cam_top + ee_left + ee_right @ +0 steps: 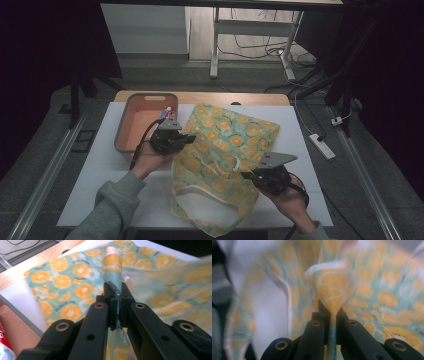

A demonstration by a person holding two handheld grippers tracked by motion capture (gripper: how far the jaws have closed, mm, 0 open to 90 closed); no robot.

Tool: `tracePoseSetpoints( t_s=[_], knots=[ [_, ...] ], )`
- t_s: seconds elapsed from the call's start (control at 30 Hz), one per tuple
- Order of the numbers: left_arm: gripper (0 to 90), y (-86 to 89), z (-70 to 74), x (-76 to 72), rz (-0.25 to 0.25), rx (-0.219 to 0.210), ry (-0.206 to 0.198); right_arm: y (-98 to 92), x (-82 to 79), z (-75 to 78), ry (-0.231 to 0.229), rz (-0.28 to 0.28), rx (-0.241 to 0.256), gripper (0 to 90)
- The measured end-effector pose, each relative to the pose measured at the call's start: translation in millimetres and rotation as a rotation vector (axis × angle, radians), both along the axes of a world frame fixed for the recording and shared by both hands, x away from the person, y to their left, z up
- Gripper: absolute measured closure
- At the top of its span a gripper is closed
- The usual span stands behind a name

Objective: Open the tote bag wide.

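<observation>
Orange-print cloth bag [225,150] on the desk [295,150], pinched by both grippers.
Left gripper [117,293] and right gripper [331,311] each clamp a fabric fold. Light, limp cloth; likely sags, so hold at hems.

One bag [225,150], one bin [127,131], two grippers.

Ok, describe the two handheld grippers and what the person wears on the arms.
Both grippers are black. The left gripper and right gripper each carry a grey three-cornered plate on top, and a black cable trails from each. The jaws are black bars with brass-coloured screw heads, seen in the gripper views. The left arm wears a grey-green sleeve.
</observation>
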State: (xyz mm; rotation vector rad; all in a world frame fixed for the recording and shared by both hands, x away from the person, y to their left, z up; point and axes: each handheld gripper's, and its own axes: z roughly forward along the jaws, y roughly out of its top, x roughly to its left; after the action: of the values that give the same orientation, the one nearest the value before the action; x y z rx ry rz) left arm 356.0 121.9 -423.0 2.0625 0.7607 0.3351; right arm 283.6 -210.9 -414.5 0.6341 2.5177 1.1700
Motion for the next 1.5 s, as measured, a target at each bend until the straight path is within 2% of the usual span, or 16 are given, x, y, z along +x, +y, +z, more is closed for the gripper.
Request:
tracePoseSetpoints(
  t_s=[0.17,0.33,0.37,0.4,0.43,0.53,0.6,0.77,0.97,1.03,1.07,1.1,1.17,1.2,1.37,1.5],
  knots=[
    [87.7,2.7,16.6,-3.3,-0.01,-0.052,-0.037,-18.6,-16.2,45.4,-0.125,-0.008,0.105,90.0],
    [87.4,-5.6,13.9,3.8,0.006,-0.029,-0.036,-38.3,8.6,43.2,-0.113,-0.109,0.132,90.0],
    [87.2,-8.5,10.8,6.5,0.011,-0.012,-0.032,-45.7,26.7,31.7,-0.083,-0.162,0.116,90.0],
    [87.2,-11.2,7.5,9.4,0.014,0.005,-0.024,-45.7,26.7,31.7,-0.083,-0.162,0.116,90.0],
    [86.9,-14.6,3.3,12.7,0.022,0.017,-0.016,-52.7,47.5,13.9,-0.02,-0.197,0.118,90.0],
    [86.7,-20.3,-4.2,19.7,0.034,0.049,-0.004,-56.6,61.9,-1.3,0.026,-0.232,0.11,90.0],
    [86.5,-25.4,-10.2,24.6,0.049,0.077,0.002,-59.8,83.6,-30.6,0.107,-0.272,0.077,90.0],
    [83.9,-33.1,-22.5,34.4,0.056,0.116,0.047,-61.8,102.5,-63.0,0.176,-0.314,0.018,90.0],
    [84.2,-38.6,-30.9,36.7,0.047,0.148,0.072,-63.6,108.2,-79.0,0.216,-0.332,-0.015,89.8],
    [84.7,-38.9,-31.8,36.9,0.046,0.146,0.077,-62.8,105.4,-74.7,0.205,-0.338,-0.015,67.7],
    [84.7,-38.9,-32.0,36.9,0.045,0.145,0.078,-62.8,105.4,-74.7,0.205,-0.338,-0.015,67.7],
    [84.8,-38.9,-32.0,36.8,0.044,0.144,0.078,-57.8,97.4,-57.8,0.151,-0.327,0.007,50.4],
    [85.0,-38.9,-31.7,36.7,0.043,0.142,0.077,-54.8,93.5,-50.7,0.125,-0.314,0.014,42.7],
    [85.4,-38.6,-31.5,36.7,0.043,0.143,0.077,-42.5,83.2,-29.6,0.07,-0.26,0.029,31.7],
    [85.6,-38.4,-32.1,36.7,0.043,0.142,0.082,-18.3,71.0,-6.5,0.017,-0.153,0.042,22.8],
    [85.6,-38.6,-31.6,35.8,0.038,0.141,0.08,6.1,80.2,-4.7,0.01,-0.098,-0.018,18.2]
  ],
)
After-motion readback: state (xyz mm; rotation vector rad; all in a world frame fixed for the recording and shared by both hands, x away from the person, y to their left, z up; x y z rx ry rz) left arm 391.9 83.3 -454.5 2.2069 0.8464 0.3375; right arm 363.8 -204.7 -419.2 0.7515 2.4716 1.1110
